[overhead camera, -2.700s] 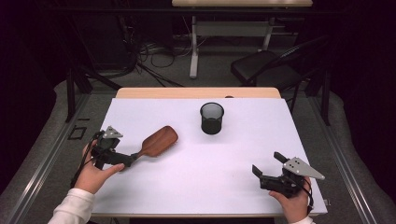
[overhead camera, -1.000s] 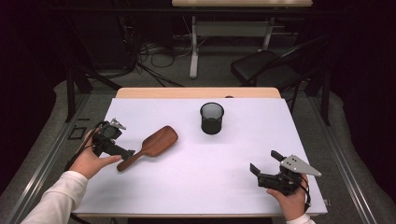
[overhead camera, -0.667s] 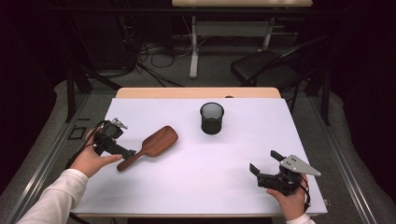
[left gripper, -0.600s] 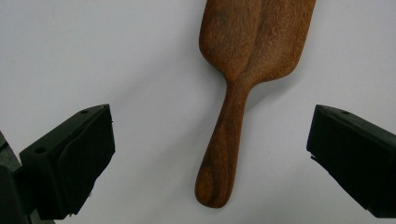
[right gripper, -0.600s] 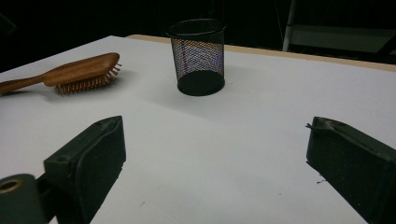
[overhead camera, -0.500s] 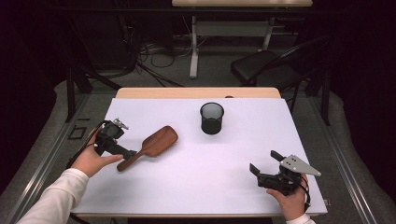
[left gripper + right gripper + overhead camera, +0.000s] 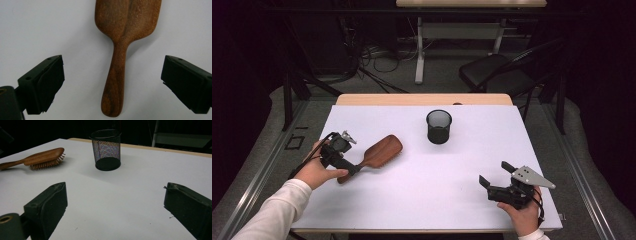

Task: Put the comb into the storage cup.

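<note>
Wooden hairbrush (image 7: 377, 152) lies flat on the white worktop (image 7: 462, 200), left-centre, bristles down, head angled toward the mesh cup, handle toward the person's left hand (image 7: 314, 172). Left claw (image 7: 354, 170) sits at the handle end. In the left gripper view the handle (image 7: 115, 85) runs up the middle between the two jaws, which stand wide, clear white gap on both sides, pads not touching the wood. Those jaws have just been closing a little, handle between them but not gripped. From the high view it looks like the claw tip overlaps the handle end, though contact there is hard to judge from that angle.

Black mesh cup (image 7: 439, 126) stands upright near the worktop's far middle, well apart from the brush head, empty as far as visible in the right gripper view (image 7: 107, 150).

Right claw (image 7: 492, 181) rests low at the near right of the worktop, held by the right hand (image 7: 524, 217), pointing left toward the centre. Jaws wide, nothing between them, just bare worktop. The brush (image 7: 42, 157) shows far off at upper left in the right gripper view, bristles visible under the head.
</note>
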Demonstrator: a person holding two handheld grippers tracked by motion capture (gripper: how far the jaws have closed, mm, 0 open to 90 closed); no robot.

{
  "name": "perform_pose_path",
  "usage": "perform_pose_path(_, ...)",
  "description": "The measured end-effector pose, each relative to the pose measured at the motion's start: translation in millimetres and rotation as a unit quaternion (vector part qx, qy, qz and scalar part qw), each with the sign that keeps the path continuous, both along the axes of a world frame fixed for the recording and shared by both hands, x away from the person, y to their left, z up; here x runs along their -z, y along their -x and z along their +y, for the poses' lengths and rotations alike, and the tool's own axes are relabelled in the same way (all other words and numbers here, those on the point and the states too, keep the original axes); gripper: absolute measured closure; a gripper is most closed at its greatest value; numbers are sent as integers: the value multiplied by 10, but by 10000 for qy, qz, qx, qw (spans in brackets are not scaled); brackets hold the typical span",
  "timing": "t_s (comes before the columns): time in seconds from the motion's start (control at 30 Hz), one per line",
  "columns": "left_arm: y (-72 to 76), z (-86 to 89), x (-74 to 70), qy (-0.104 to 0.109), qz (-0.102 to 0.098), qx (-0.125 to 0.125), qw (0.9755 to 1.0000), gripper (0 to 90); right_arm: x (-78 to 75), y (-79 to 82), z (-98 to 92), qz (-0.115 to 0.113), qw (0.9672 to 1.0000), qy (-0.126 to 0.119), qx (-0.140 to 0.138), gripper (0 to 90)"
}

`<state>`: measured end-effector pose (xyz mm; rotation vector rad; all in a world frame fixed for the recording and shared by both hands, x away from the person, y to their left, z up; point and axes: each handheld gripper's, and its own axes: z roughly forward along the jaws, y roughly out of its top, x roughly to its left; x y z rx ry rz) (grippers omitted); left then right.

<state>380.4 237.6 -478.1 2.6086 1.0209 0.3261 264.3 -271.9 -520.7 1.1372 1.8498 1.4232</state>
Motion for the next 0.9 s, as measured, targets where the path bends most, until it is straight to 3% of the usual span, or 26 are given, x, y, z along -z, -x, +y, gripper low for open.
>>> perform_pose_path(0.3,-24,-95,82,-184,93,214,9996,151,6,-4,5,12,10000,-7,-15,50)
perform_pose_path(0.73,-112,-107,179,-350,186,6,9992,174,7,-5,8,39,10000,23,-35,57)
perform_pose_path(0.9,-139,-139,208,-377,230,93,9990,196,9,-9,2,43,10000,48,-36,58)
